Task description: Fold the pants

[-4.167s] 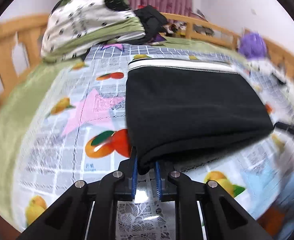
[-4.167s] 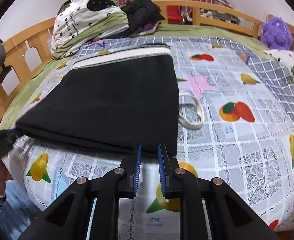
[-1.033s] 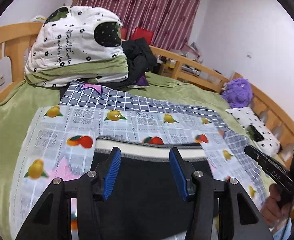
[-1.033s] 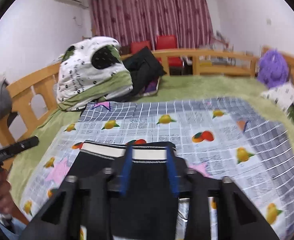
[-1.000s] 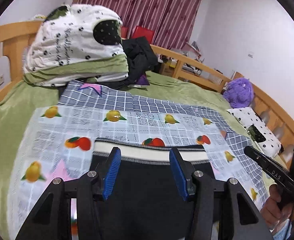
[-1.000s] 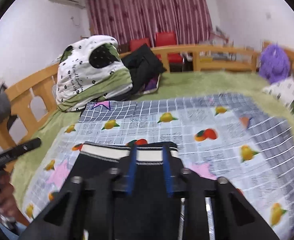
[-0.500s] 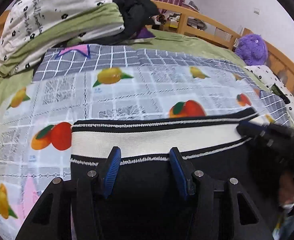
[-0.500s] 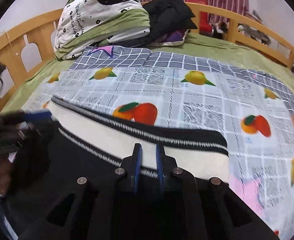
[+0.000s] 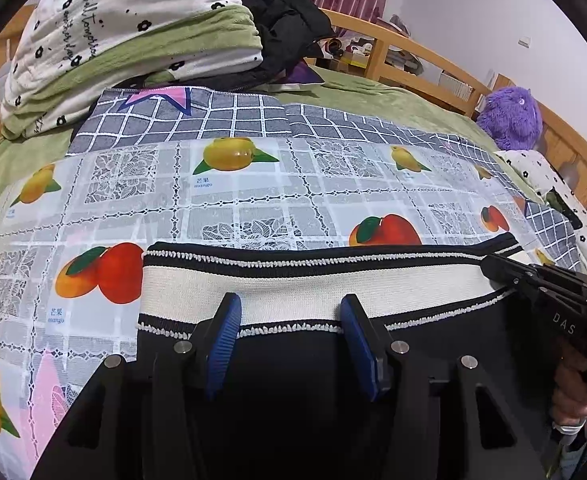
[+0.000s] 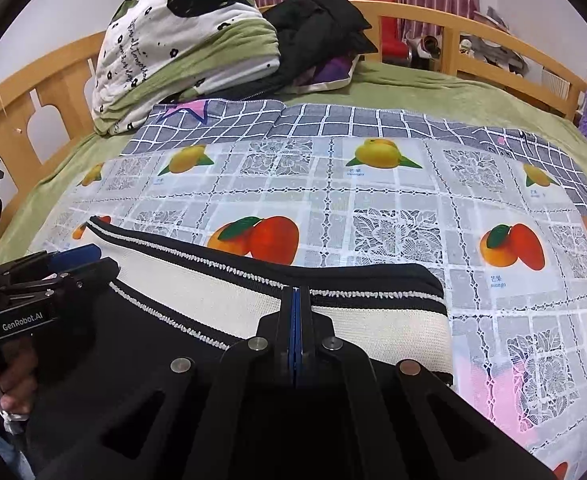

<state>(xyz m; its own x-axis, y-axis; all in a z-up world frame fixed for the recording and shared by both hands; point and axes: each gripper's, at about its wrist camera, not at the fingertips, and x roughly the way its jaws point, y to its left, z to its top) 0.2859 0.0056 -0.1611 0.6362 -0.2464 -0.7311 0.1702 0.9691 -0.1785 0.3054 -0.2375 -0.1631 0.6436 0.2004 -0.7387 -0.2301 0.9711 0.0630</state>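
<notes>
The folded black pants (image 9: 293, 384) lie on the fruit-print cloth with their cream, black-edged waistband (image 9: 293, 284) facing away from me. My left gripper (image 9: 289, 320) is open, its blue pads (image 9: 223, 336) hovering at the waistband's near edge. My right gripper (image 10: 296, 300) is shut, fingertips over the waistband (image 10: 373, 320) near its right end; whether it pinches any fabric is not visible. The right gripper also shows in the left wrist view (image 9: 533, 280), and the left gripper in the right wrist view (image 10: 69, 260).
A fruit-print cloth (image 10: 373, 200) covers a green bed. A folded white and green quilt (image 10: 185, 40) and a black jacket (image 10: 317, 28) sit at the headboard. A purple plush toy (image 9: 509, 116) lies at the right. Wooden rails (image 10: 473, 28) ring the bed.
Both grippers came down from high above the bed to the waistband. The right gripper's fingers have closed fully. The left gripper has stayed open.
</notes>
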